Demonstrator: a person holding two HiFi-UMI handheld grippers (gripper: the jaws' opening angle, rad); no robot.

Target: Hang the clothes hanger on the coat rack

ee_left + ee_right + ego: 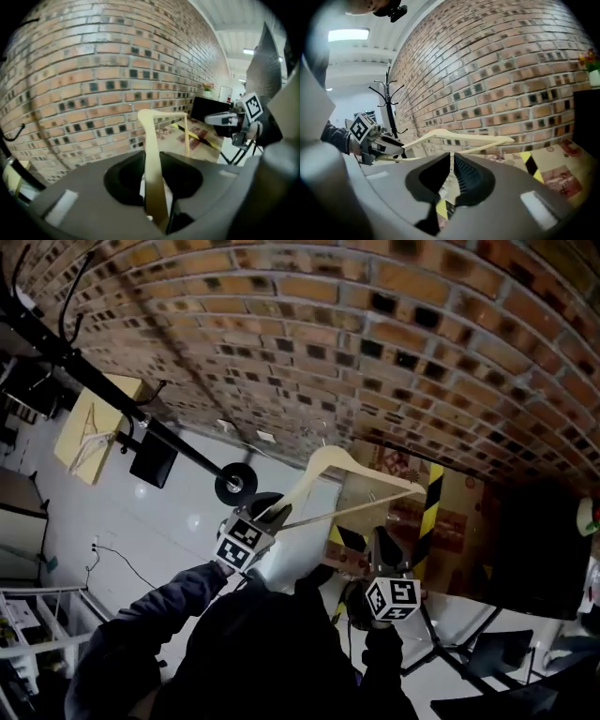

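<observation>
All 3 views face — and share — the brick wall (pixel 375 334).

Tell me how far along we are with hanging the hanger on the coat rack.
Done: the hanger is picked up, one arm clamped in the left gripper. In hand: it's held in the air near the brick wall; the right gripper is shut, empty. Left: reaching the coat rack, which stands apart, and hooking it on.

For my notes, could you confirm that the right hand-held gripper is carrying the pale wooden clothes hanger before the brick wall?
Not quite: the left hand-held gripper carries the pale wooden clothes hanger before the brick wall; the left gripper view shows its jaws shut on it.
</observation>
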